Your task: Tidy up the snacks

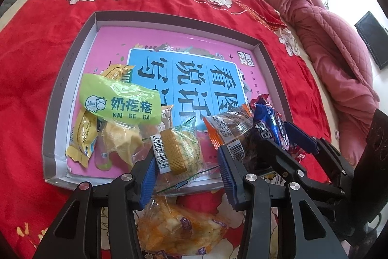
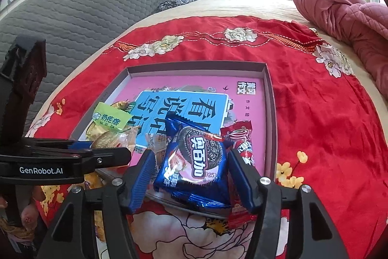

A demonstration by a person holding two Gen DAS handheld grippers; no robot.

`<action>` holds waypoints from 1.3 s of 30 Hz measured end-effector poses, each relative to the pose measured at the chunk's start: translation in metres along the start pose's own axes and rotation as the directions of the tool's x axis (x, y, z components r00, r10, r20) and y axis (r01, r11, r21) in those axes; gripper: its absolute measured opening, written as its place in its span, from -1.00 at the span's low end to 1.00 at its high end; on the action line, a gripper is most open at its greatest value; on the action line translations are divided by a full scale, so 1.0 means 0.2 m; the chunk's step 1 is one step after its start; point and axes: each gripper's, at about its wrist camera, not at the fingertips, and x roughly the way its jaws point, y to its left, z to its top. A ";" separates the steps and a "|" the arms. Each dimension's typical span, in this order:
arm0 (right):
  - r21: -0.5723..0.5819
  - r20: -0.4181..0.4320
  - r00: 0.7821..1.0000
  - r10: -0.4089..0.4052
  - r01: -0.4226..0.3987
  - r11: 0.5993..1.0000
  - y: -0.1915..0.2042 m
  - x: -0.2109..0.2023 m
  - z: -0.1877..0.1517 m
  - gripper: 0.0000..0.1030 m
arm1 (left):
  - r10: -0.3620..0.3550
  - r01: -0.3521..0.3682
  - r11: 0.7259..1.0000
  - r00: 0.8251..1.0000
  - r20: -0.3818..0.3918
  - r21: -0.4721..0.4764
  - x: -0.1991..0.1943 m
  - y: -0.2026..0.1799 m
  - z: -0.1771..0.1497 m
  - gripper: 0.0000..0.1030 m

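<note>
Right tongs are gripping the blue cookie packet over the tray for sorting; left tongs are gaping wide.

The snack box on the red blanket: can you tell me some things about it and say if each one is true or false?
1. The grey box has a pink book lying flat inside it. True.
2. The blue Oreo pack sits between the right gripper fingers. True.
3. The green Nai Ge Da bag lies outside the box on the blanket. False: it lies inside the box, at its left side.
4. The left gripper is clamped shut on a snack. False: its fingers stand apart, around a clear-wrapped cake.
5. An orange snack bag lies on the blanket outside the box. True.
</note>
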 end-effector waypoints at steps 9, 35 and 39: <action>0.013 0.002 1.000 -0.002 0.002 1.000 -0.02 -0.02 0.01 0.20 | -0.021 0.021 1.000 1.000 -0.015 -0.018 0.00 0.01 0.00 -0.03; 0.018 0.013 1.000 0.000 -0.001 1.000 -0.02 -0.04 0.02 0.26 | -0.033 0.032 0.999 0.999 -0.036 -0.043 -0.03 0.02 0.00 0.15; 0.019 0.026 1.000 0.005 -0.006 1.000 -0.02 -0.06 0.03 0.26 | -0.034 0.033 0.999 0.999 -0.034 -0.041 -0.04 0.01 0.00 0.15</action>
